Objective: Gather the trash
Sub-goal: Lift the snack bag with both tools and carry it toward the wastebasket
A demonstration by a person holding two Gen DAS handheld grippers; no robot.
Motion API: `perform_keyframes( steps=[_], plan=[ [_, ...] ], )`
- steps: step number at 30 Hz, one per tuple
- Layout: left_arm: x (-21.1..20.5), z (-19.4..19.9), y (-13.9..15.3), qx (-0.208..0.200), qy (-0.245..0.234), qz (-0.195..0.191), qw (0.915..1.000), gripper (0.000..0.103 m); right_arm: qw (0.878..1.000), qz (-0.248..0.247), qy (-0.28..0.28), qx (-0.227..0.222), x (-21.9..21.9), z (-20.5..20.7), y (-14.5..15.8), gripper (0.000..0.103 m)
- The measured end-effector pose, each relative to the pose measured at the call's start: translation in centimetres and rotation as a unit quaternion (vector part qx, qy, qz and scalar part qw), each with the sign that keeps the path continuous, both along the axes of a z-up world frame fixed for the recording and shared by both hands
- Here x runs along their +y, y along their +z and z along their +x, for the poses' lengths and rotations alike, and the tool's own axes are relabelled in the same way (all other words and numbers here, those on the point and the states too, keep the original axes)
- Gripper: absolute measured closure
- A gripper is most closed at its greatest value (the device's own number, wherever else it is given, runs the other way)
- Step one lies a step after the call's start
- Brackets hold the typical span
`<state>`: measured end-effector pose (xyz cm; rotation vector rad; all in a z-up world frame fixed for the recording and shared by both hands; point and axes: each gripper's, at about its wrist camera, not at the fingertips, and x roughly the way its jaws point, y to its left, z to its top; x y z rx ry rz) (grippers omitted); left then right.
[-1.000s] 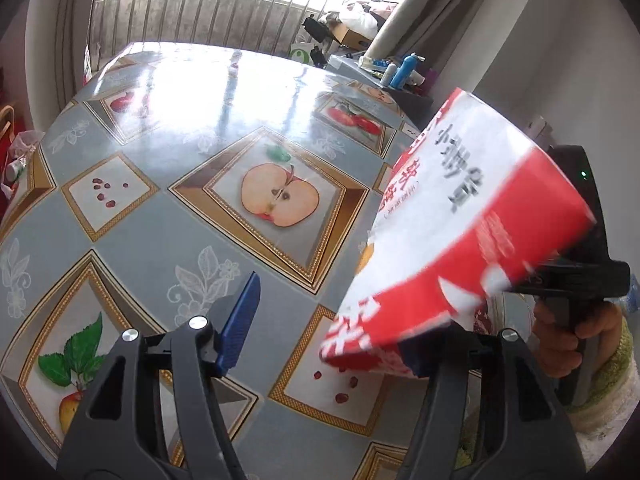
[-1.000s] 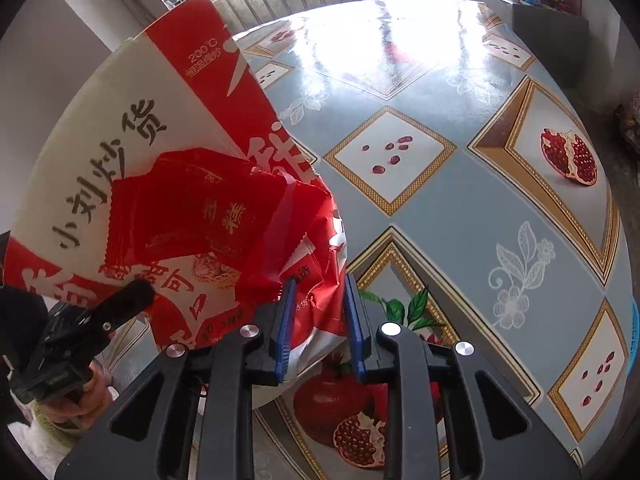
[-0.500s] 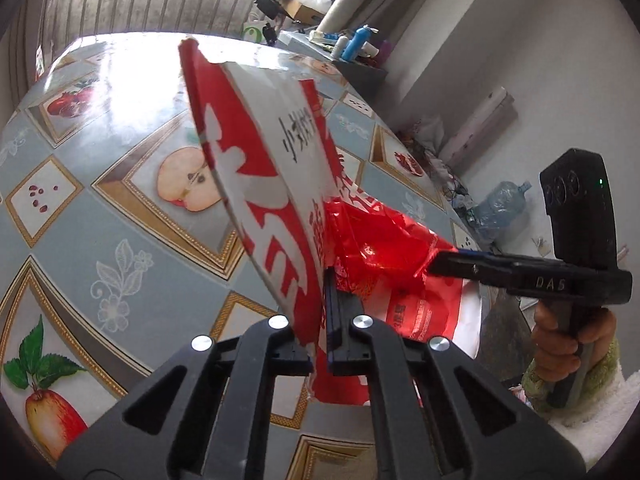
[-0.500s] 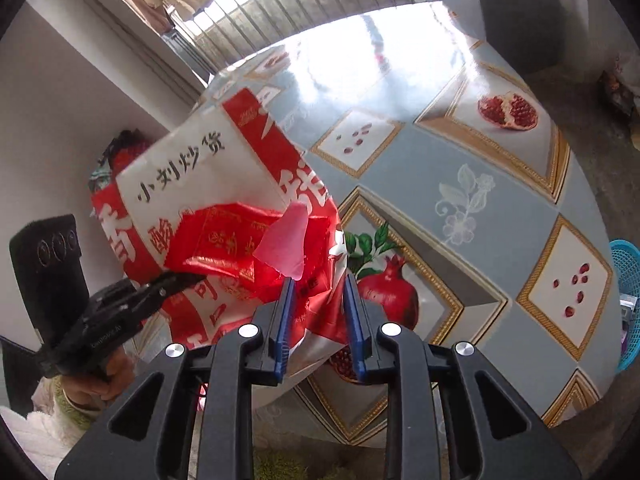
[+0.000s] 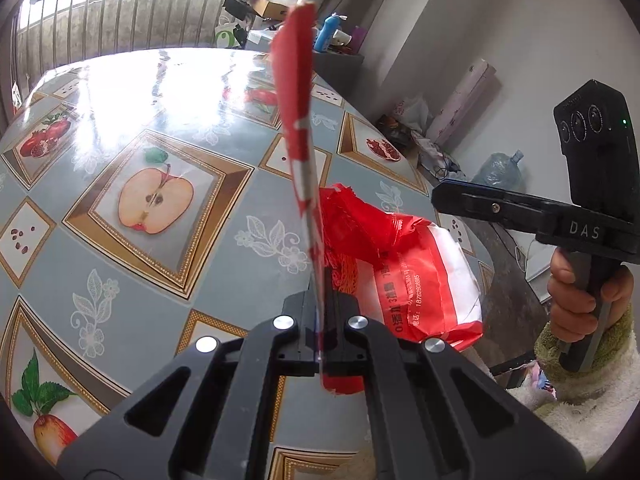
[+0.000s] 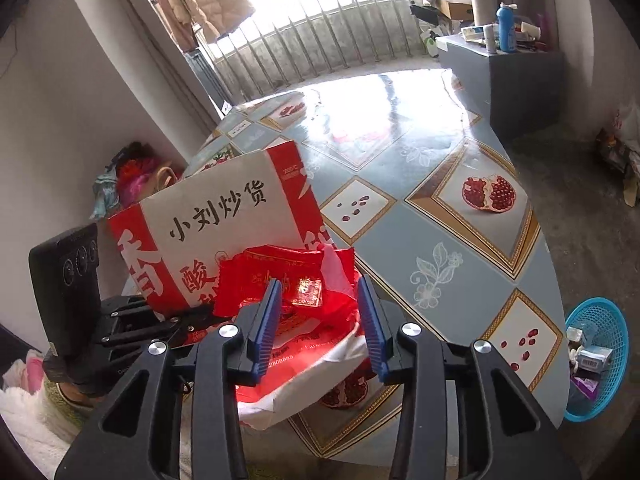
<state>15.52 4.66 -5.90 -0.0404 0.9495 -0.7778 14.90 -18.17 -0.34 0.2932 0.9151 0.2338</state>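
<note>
My left gripper [image 5: 320, 292] is shut on the edge of a red and white paper bag [image 5: 296, 92] with black Chinese writing, held upright at the table's near edge. It also shows in the right wrist view [image 6: 224, 220]. Crumpled red wrappers [image 6: 288, 280] and a red and white plastic bag [image 5: 416, 280] lie in and below its mouth. My right gripper [image 6: 320, 316] is open, its blue pads either side of the red wrappers, holding nothing. It shows at the right of the left wrist view [image 5: 480, 200].
The round table [image 6: 460, 240] has a blue cloth with fruit pictures. A blue trash basket [image 6: 596, 356] with some trash stands on the floor at the right. A grey cabinet [image 6: 512, 68] with bottles stands at the back.
My right gripper has opened and let go of the red wrappers. My left gripper, shut on the bag's edge half a second ago, still holds it, now upright.
</note>
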Motion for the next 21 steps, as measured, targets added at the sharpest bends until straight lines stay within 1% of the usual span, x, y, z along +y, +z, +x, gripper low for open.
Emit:
perform_keyframes(
  steps=[3,9,11,12,13,14,15,16,17,21],
  plan=[
    [-0.5,0.2,0.2,-0.005,-0.002,0.005,1.0,0.103,1.0,-0.016,0.002,0.006,0.7,1.1,-0.6,0.063],
    [-1.4,-0.1,0.4,-0.015,-0.003,0.014,0.9998,0.103,0.999,-0.03,-0.002,0.041,0.7,3.2,-2.7,0.064],
    [-1.6,-0.2,0.6,-0.019,-0.004,0.015,0.9997,0.103,0.998,-0.038,-0.002,0.051,0.8,3.5,-3.2,0.073],
    [-1.6,-0.4,0.6,-0.019,-0.004,0.015,0.9997,0.103,0.998,-0.04,-0.004,0.057,0.8,3.6,-3.6,0.075],
    [-1.6,-0.4,0.7,-0.021,-0.005,0.013,0.9997,0.103,0.997,-0.038,-0.005,0.061,0.8,3.7,-3.8,0.08],
    [-1.7,-0.4,0.8,-0.022,-0.006,0.012,0.9997,0.103,0.997,-0.031,-0.006,0.065,0.7,3.8,-4.0,0.085],
    [-1.6,-0.5,0.9,-0.023,-0.008,0.009,0.9997,0.103,0.997,-0.023,-0.006,0.068,0.6,3.8,-4.1,0.087],
    [-1.7,-0.6,1.0,-0.024,-0.009,0.007,0.9996,0.103,0.997,-0.016,-0.006,0.069,0.5,3.8,-4.2,0.092],
    [-1.7,-0.6,1.1,-0.025,-0.01,0.007,0.9996,0.103,0.998,-0.011,-0.007,0.069,0.4,3.7,-4.2,0.096],
    [-2.3,-0.6,1.6,-0.03,-0.014,0.005,0.9994,0.103,0.998,0.012,-0.02,0.055,-0.6,3.0,-3.5,0.099]
  ],
)
